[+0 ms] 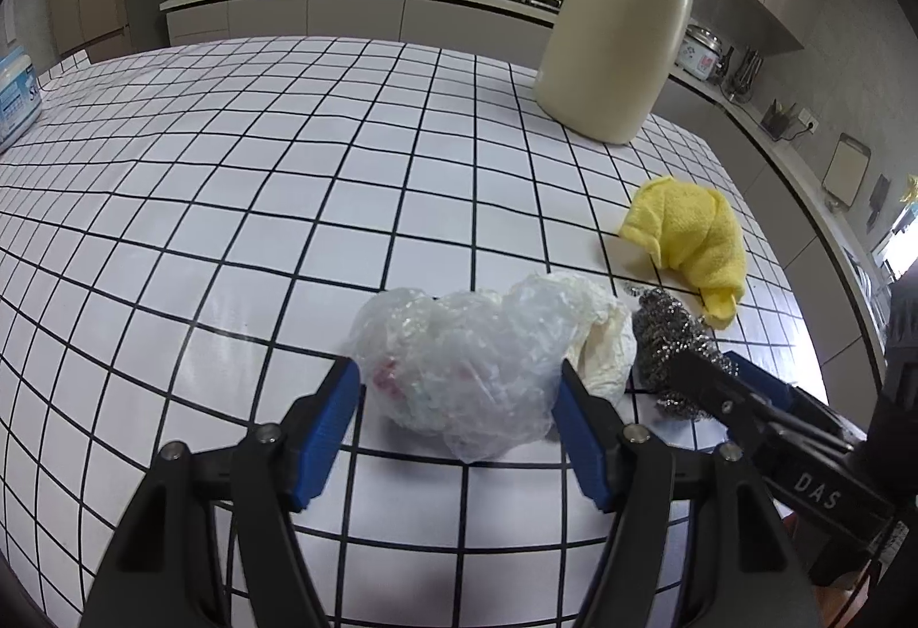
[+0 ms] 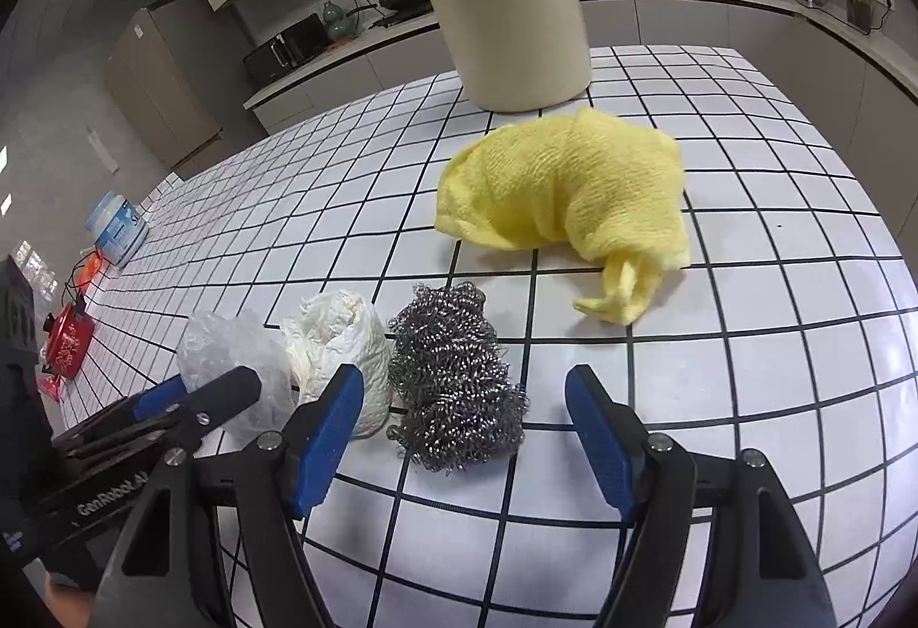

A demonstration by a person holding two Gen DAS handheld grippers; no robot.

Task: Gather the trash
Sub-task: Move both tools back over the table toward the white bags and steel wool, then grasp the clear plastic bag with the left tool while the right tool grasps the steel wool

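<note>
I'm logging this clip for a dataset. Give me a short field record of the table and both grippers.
surface: table, white with black grid
plastic bag: crumpled, clear, between the left gripper jaws
left gripper: open, not pressing the bag
tissue: white wad, between bag and scourer
scourer: steel, ahead of the right gripper, nearer its left jaw
right gripper: open, empty
cloth: yellow, behind the scourer
jug: cream, upright, far side

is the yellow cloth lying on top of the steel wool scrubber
No, the crumpled yellow cloth lies on the tiled table behind the steel wool scrubber, with bare tiles between them.
</note>
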